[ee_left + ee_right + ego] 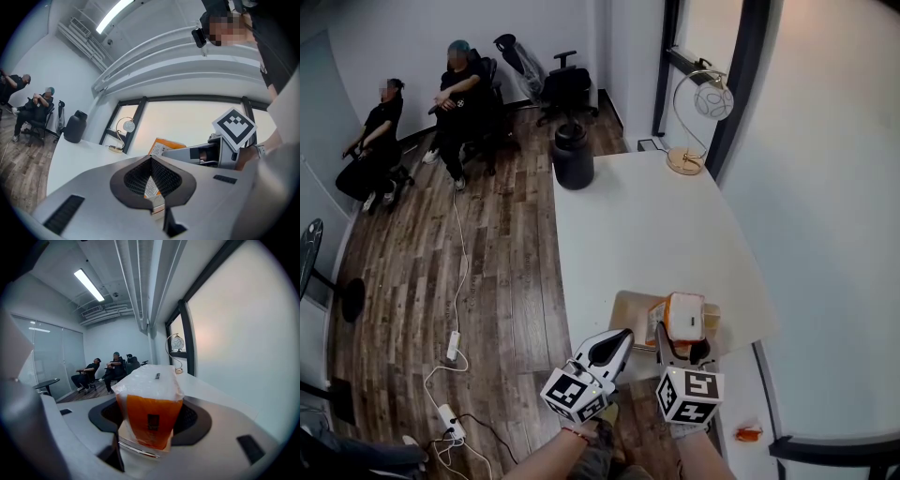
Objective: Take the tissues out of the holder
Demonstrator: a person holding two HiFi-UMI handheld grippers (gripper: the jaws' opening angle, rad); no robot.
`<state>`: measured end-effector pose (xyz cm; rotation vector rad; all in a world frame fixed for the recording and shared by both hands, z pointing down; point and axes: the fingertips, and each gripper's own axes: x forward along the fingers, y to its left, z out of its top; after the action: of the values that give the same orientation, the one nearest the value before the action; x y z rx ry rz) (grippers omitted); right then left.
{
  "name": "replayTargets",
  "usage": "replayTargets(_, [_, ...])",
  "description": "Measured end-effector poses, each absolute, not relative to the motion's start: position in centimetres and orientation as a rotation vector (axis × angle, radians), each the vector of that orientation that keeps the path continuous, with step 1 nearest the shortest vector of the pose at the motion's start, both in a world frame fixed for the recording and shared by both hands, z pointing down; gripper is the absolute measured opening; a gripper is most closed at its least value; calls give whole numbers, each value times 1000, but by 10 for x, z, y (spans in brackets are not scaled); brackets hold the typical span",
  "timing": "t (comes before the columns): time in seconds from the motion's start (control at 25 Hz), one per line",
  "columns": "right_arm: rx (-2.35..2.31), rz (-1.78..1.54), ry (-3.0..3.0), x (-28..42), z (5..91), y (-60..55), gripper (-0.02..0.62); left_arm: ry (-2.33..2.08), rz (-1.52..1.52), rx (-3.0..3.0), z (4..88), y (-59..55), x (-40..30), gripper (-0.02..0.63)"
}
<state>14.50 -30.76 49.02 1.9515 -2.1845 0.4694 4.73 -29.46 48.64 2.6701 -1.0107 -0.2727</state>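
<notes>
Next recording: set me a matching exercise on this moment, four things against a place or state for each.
1. tissue pack
2. lamp
3. left gripper
4. black bin

A. far right corner of the table
B. fingers together, nothing held
C. by the table's far left corner
D. between the fingers of the right gripper

Pairs: 1-D, 2-A, 3-B, 4-C

Orange, plastic-wrapped tissue pack stands upright at the tan holder.
</notes>
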Motion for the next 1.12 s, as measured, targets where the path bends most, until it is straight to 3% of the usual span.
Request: replayTargets(1.12, [1934, 417, -2257, 150, 452, -306, 283, -994, -298, 2712, 458, -296, 59, 2])
